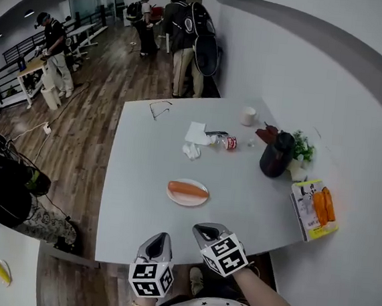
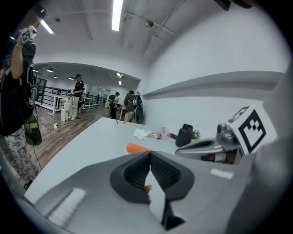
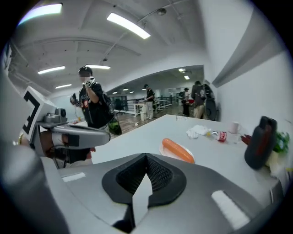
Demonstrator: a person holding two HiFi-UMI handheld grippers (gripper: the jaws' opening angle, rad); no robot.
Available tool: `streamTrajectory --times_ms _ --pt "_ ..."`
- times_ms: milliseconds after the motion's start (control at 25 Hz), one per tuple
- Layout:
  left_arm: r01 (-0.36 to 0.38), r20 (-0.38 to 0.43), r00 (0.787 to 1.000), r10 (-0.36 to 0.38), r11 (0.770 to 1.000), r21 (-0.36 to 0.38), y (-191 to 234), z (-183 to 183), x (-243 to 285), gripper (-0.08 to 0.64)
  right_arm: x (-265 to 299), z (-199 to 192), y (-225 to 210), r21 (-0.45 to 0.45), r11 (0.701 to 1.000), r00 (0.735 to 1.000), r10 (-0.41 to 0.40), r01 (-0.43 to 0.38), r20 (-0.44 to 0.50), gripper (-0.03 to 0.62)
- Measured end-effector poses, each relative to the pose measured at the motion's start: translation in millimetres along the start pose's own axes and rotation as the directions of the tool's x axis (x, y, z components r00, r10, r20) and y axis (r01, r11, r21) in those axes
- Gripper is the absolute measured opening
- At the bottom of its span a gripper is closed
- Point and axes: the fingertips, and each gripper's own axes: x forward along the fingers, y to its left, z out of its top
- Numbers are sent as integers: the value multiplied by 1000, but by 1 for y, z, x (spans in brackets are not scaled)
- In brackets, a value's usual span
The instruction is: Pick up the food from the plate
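Observation:
An orange sausage-shaped food [image 1: 187, 189] lies on a small white plate [image 1: 171, 195] near the middle of the white table [image 1: 142, 171]. My left gripper [image 1: 161, 237] and right gripper [image 1: 205, 230] hover side by side over the table's near edge, short of the plate. Both are shut with nothing between the jaws. In the left gripper view the left gripper [image 2: 149, 155] points at the food [image 2: 137, 148] just beyond its tips. Ahead of the right gripper [image 3: 146, 157], slightly to the right, the right gripper view shows the food [image 3: 178, 150] on the plate [image 3: 163, 150].
Farther back on the table are a crumpled tissue [image 1: 193, 142], a small bottle [image 1: 226, 141], a white cup [image 1: 249, 115], a black jug [image 1: 276, 154], a small plant [image 1: 302, 149] and glasses [image 1: 159, 109]. A carrot package [image 1: 314, 209] lies at the right edge. People stand beyond the table.

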Motion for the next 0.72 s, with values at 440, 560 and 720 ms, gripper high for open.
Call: streamTrajectory --times_ms 440,560,720 --pt "-73 -29 997 72 997 -33 15 8 86 8 155 2 -88 -388 891 926 87 -238 -369 218" --pt "-85 -44 996 83 995 -48 16 7 97 9 188 -5 -102 -451 845 890 58 -285 -453 252" --pt "-86 -64 994 84 996 -37 14 7 105 8 217 -13 -113 -459 822 848 54 -338 -527 257"
